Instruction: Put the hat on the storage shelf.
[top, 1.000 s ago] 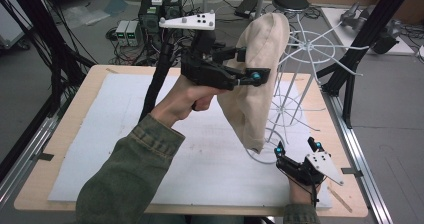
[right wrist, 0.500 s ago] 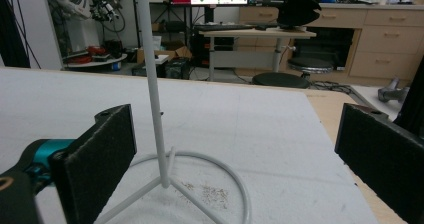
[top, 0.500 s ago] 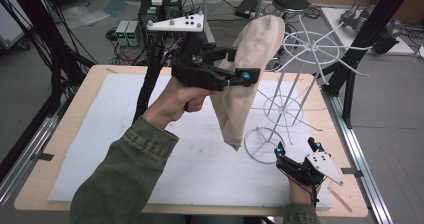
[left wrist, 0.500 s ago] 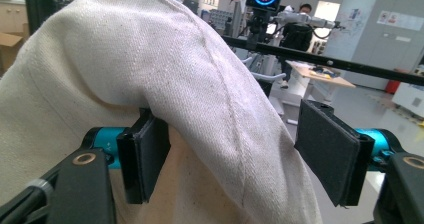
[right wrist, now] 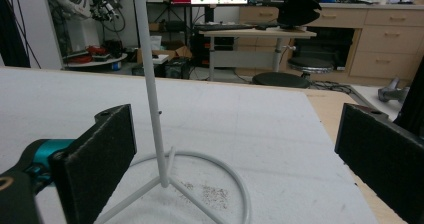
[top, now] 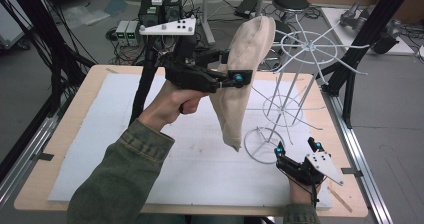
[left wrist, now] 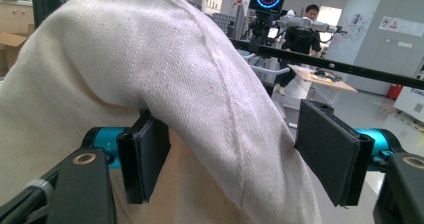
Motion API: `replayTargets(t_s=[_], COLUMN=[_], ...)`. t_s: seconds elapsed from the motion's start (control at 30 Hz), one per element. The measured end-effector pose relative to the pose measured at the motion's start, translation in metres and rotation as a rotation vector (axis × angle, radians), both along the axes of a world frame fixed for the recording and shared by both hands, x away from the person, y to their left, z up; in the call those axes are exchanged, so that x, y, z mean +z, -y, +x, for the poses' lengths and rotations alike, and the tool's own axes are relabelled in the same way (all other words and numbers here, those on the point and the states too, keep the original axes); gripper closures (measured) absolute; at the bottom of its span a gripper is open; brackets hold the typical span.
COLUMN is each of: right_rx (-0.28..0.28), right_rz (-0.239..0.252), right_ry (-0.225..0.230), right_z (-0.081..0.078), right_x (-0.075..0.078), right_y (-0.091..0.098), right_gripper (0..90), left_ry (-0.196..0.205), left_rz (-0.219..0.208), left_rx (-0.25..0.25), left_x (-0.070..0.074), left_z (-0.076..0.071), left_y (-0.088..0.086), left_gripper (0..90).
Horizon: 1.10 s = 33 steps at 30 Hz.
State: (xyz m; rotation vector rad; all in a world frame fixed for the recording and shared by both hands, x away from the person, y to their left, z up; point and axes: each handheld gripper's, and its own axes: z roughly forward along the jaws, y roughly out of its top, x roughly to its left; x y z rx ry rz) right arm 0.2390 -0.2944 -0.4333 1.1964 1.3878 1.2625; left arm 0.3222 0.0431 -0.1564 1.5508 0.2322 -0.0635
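Observation:
A cream cloth bag [top: 245,79] hangs upright beside a white wire rack [top: 300,49] whose ring base [top: 263,145] rests on the white mat. My left gripper [top: 235,69] is raised at mid-table with its jaws on either side of the bag. In the left gripper view the cloth [left wrist: 165,84] bulges between the pads and folds over the left one. My right gripper [top: 297,149] sits low at the front right, open, just short of the ring base. In the right gripper view the rack's thin pole [right wrist: 150,84] rises between its jaws, apart from both.
The rack's spokes [top: 345,44] spread out over the table's right rear. A black frame post [top: 355,59] stands at the right edge. Cables and boxes [top: 160,9] lie on the floor behind the table. The mat [top: 100,114] covers most of the tabletop.
My left gripper has moved left and the bag's lower end has swung left with it, away from the rack. My right gripper has stayed put.

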Motion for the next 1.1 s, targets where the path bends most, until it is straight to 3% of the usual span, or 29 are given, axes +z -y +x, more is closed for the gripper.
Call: replayTargets(t_s=[0.43, 1.1], right_rx=[-0.002, -0.002], right_rz=[0.001, -0.002], right_ry=[-0.006, -0.008], right_z=[0.0, 0.0], right_x=[0.0, 0.0], right_y=[-0.001, -0.001], right_gripper=[2.0, 2.0], left_ry=[-0.023, -0.01], left_rz=[-0.032, -0.042], left_rx=[0.042, 0.213], left_x=[-0.016, -0.047], left_z=[0.004, -0.001], left_y=[-0.024, -0.084], left_gripper=[30.3, 29.9])
